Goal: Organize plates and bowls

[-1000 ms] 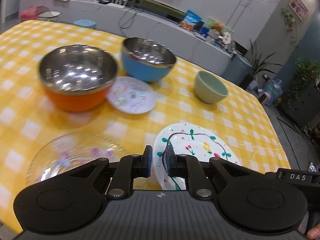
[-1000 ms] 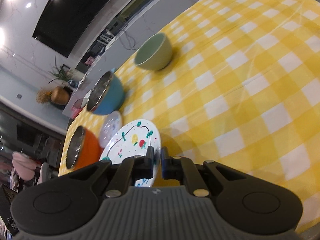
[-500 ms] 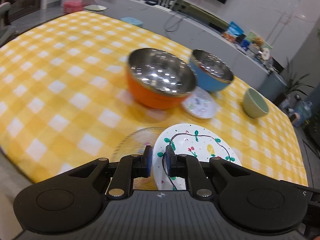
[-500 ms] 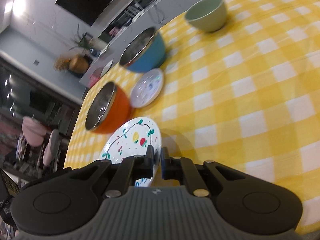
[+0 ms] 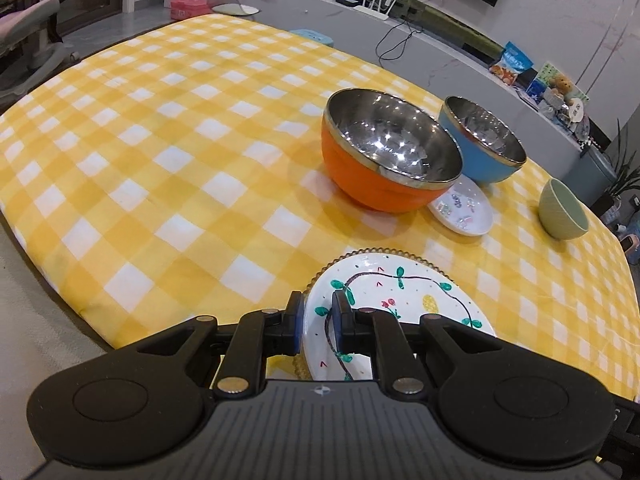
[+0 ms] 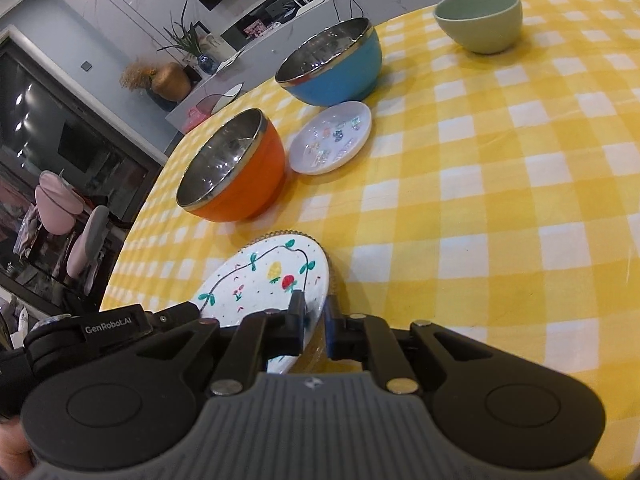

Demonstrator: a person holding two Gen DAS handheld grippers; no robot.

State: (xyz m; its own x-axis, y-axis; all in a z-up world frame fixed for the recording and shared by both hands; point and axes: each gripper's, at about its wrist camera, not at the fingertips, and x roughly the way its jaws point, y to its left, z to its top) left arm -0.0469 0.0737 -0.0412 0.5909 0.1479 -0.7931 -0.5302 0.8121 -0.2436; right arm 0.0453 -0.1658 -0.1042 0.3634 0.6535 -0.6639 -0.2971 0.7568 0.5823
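Both grippers pinch the same painted plate: my left gripper [image 5: 316, 326] clamps its near-left rim, and my right gripper [image 6: 314, 326] holds the opposite edge, one finger above the rim and one below. The right jaws have just been easing apart slightly, with the rim between them, though the pads look to me as if they are touching it.

The painted plate [image 5: 394, 306] sits low over a clear glass plate [image 5: 362, 254] with a beaded edge, near the front of the yellow checked tablecloth [image 5: 172, 152]. I judge the step in hand to be stacking the painted plate onto the glass one. Next I need to let it settle centred and release both sides evenly, so it does not slide on the slick glass.

Beyond stand an orange bowl [image 5: 390, 152] and a blue bowl [image 5: 482, 144], both steel-lined and shiny, with a small white plate [image 5: 464, 210] just beside them. A matte green bowl [image 5: 562, 210], probably ceramic, stands apart to the right.
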